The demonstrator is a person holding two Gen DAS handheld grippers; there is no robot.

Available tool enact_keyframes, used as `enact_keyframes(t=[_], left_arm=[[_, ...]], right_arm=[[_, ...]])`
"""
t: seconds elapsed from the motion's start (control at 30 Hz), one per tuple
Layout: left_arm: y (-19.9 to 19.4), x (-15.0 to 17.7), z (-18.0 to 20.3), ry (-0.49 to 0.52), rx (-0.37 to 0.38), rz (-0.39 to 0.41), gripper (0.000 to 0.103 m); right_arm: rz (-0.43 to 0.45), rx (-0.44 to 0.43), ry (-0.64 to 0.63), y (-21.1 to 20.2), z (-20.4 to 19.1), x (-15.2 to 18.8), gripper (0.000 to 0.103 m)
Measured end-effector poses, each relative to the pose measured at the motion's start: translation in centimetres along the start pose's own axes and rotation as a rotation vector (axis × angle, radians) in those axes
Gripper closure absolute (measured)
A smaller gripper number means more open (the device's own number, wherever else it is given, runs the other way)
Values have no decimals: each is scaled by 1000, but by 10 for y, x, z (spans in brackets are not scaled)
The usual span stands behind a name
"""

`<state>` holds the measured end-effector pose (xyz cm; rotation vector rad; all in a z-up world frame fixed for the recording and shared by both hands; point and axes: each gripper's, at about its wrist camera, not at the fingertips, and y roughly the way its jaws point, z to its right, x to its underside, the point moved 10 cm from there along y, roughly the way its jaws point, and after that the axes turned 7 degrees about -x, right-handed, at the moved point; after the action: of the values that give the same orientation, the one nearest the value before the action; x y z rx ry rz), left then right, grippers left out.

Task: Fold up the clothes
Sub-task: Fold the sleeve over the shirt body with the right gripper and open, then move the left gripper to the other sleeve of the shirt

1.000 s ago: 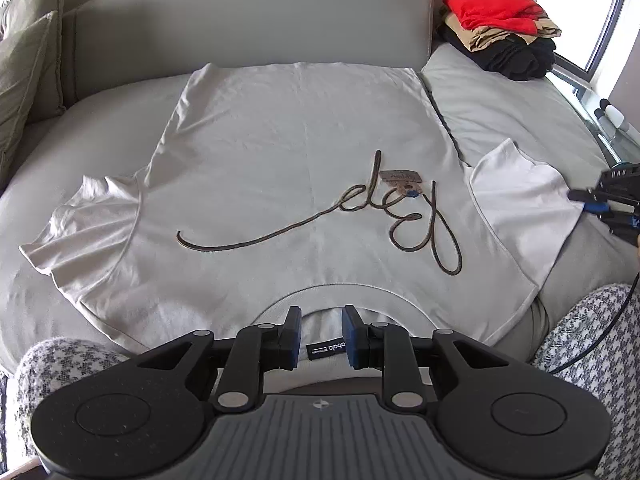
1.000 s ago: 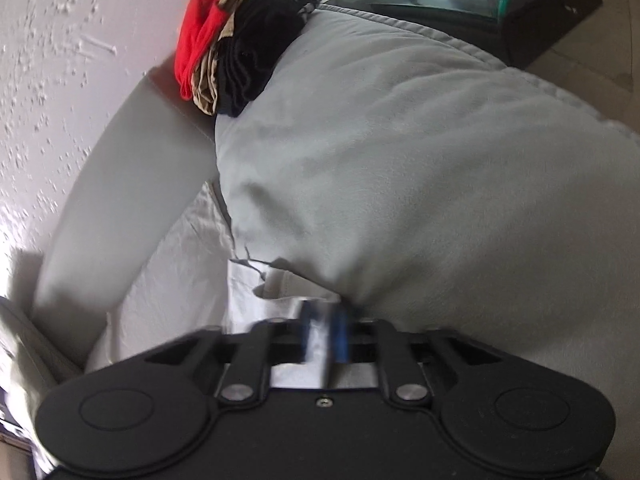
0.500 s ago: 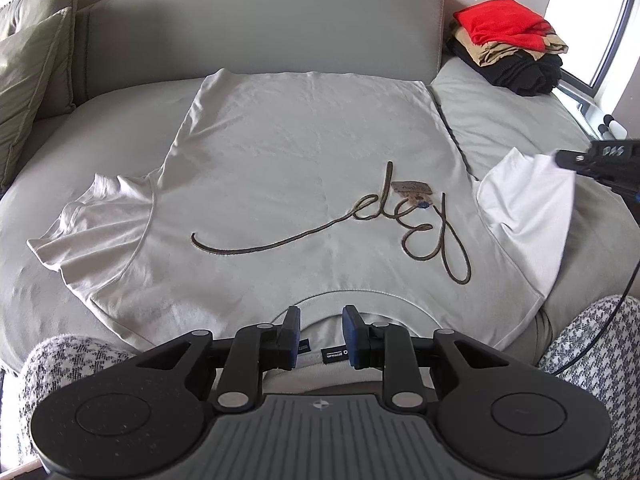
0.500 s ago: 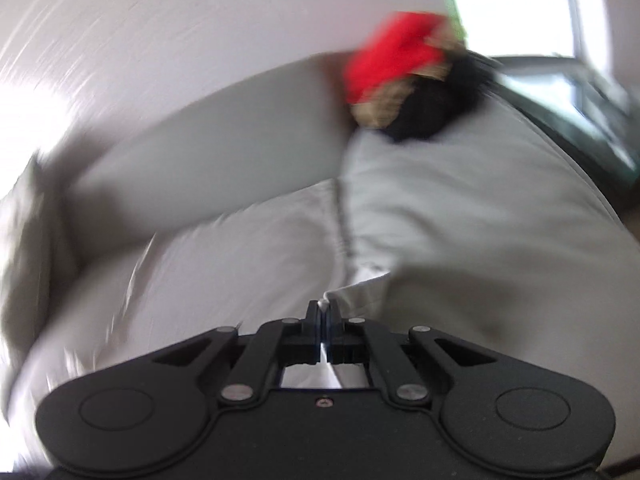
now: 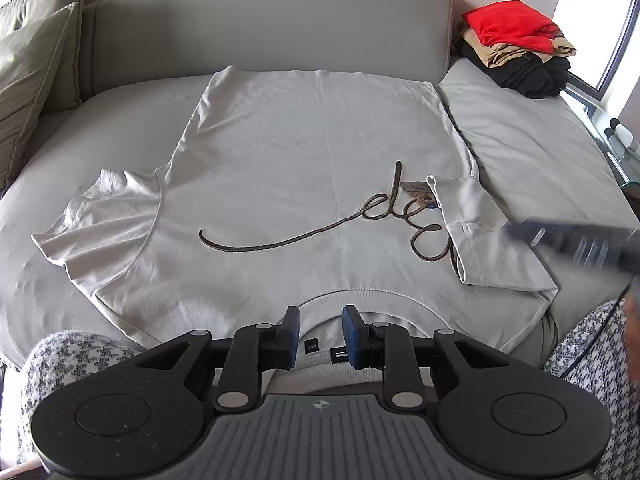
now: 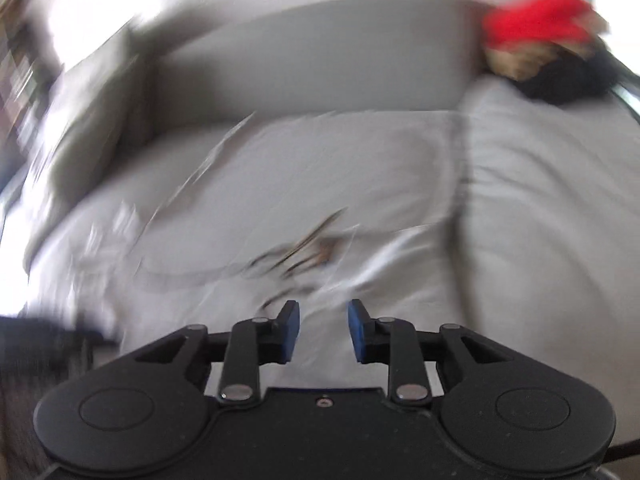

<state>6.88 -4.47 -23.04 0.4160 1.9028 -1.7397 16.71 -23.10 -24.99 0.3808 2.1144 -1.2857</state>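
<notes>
A pale grey T-shirt [image 5: 304, 152] with a brown cursive script lies flat, front up, on the grey sofa seat [image 5: 532, 140], its collar toward me. Its right sleeve [image 5: 480, 232] is folded inward over the chest and covers the end of the script; the left sleeve [image 5: 100, 216] is spread out. My left gripper [image 5: 322, 330] hangs over the collar with jaws apart, the neck labels showing between them. My right gripper [image 6: 323, 320] is blurred, its jaws opening with nothing between them; it shows beside the folded sleeve as a dark streak [image 5: 520, 232].
A stack of folded clothes [image 5: 516, 48], red on tan on black, sits at the sofa's far right corner. Olive cushions [image 5: 32, 72] lean at the left. A person's houndstooth-patterned knees [image 5: 72, 356] flank the near edge. A glass table [image 5: 620, 148] stands right.
The right gripper carried the right sleeve inward, laid it over the chest, then opened and let it go. The left gripper stayed over the collar.
</notes>
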Motion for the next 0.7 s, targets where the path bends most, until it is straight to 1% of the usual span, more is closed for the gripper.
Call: enact_keyframes(t=[0.03, 0.07, 0.13, 0.2, 0.23, 0.3, 0.37, 0.4, 0.47, 0.5, 0.53, 0.6, 0.63, 0.7], left_arm=[[1, 1, 1, 0, 0, -2, 78], [1, 1, 2, 2, -1, -5, 78], [2, 3, 4, 11, -2, -10, 78], [3, 5, 5, 19, -6, -13, 78], [3, 5, 4, 21, -9, -14, 78], [4, 5, 3, 20, -14, -18, 78], [7, 6, 1, 11, -16, -26, 78], [8, 5, 1, 11, -16, -27, 78], [10, 4, 2, 13, -16, -27, 78], [10, 2, 2, 13, -19, -24, 78], [12, -1, 3, 15, -21, -21, 78], [18, -10, 5, 22, -30, -8, 78], [25, -16, 4, 34, -54, -4, 79], [39, -20, 1, 46, -86, -24, 82]], right_arm=[[-4, 65, 46, 1, 18, -5, 85], [-29, 105, 67, 6, 30, -6, 88], [-104, 152, 84, 19, 46, -3, 90], [-241, 242, 50, 35, 55, 15, 90], [-328, 298, 20, 41, 61, 28, 94], [-422, 326, -16, 42, 63, 46, 102], [-459, 314, -10, 35, 62, 50, 102], [-464, 306, 2, 30, 62, 49, 102], [-417, 302, 27, 19, 59, 42, 100], [-366, 297, 27, 13, 55, 35, 97], [-308, 280, 27, 10, 49, 26, 96], [-223, 196, 58, 11, 32, 12, 96], [-200, 148, 80, 15, 22, 8, 96], [-171, 65, 110, 24, 5, 4, 96]])
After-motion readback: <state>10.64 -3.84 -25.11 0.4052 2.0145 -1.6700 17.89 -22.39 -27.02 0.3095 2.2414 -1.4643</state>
